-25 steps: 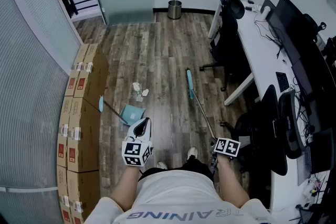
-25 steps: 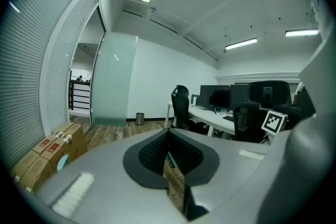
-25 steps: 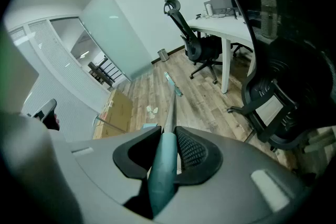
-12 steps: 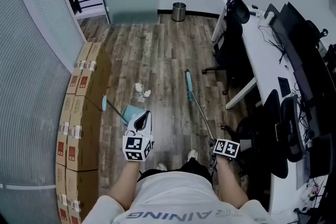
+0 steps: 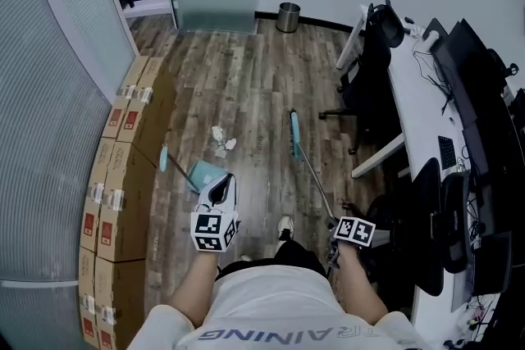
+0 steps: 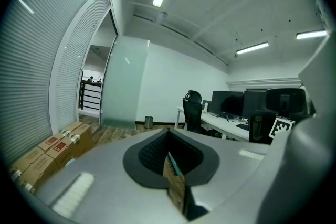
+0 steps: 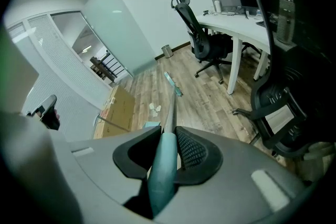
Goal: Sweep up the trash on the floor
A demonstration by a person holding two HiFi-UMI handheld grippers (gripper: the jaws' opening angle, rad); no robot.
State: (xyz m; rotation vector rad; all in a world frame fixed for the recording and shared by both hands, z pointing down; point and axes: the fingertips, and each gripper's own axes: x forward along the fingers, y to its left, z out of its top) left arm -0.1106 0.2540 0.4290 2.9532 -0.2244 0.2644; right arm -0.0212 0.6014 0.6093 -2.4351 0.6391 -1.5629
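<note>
Crumpled white paper trash (image 5: 221,139) (image 7: 155,108) lies on the wood floor. Just short of it sits a teal dustpan (image 5: 203,174) (image 7: 151,125), its long handle (image 5: 174,164) slanting toward the boxes. My left gripper (image 5: 221,187) (image 6: 169,155) hovers over the near side of the pan, shut, with only a thin slit between the pads. The right gripper view shows it well to the side of the pan. My right gripper (image 5: 335,222) (image 7: 165,147) is shut on the broom handle (image 7: 161,178). The pole runs forward to the teal broom head (image 5: 294,132) (image 7: 172,83) on the floor, right of the trash.
Cardboard boxes (image 5: 123,168) line the curved ribbed wall on the left. A metal bin (image 5: 288,16) stands at the far wall. White desks (image 5: 414,94) with monitors and black office chairs (image 5: 369,65) (image 5: 447,213) fill the right side.
The person has stepped forward: one foot has moved up, and the boxes and bin have shifted in the head view. Both grippers keep their grip state, and the broom still points ahead.
</note>
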